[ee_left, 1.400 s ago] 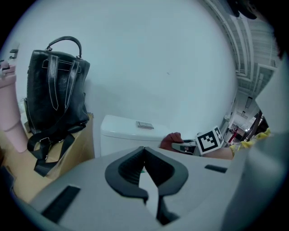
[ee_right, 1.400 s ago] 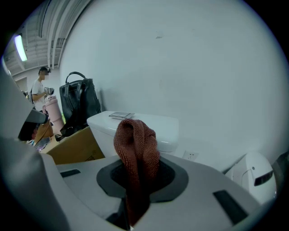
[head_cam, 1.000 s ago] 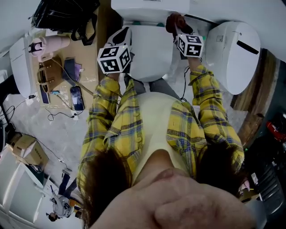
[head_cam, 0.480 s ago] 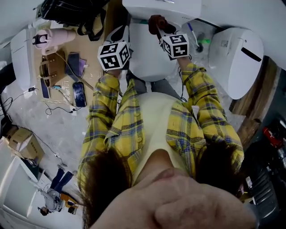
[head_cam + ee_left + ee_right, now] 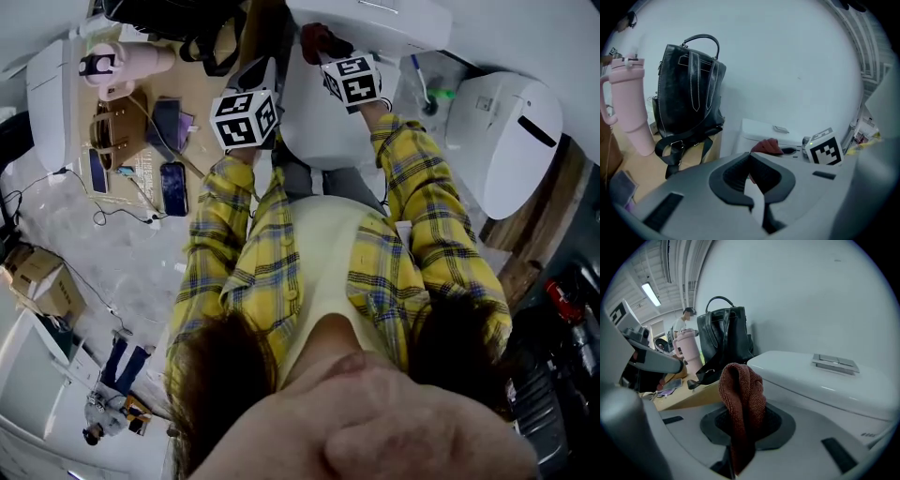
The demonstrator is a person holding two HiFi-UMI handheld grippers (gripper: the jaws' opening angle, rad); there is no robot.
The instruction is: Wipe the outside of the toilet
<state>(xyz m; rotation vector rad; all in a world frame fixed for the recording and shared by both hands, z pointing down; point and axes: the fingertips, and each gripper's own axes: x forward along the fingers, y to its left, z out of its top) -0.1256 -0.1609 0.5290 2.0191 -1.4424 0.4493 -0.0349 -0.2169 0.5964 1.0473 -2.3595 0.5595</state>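
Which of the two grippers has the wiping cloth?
The right gripper: its jaws are clamped on a reddish-brown cloth beside the toilet tank. The left gripper has its jaws closed on nothing.

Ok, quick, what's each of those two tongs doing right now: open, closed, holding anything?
Left tongs: closed, nothing between them.
Right tongs: closed on a reddish-brown cloth.
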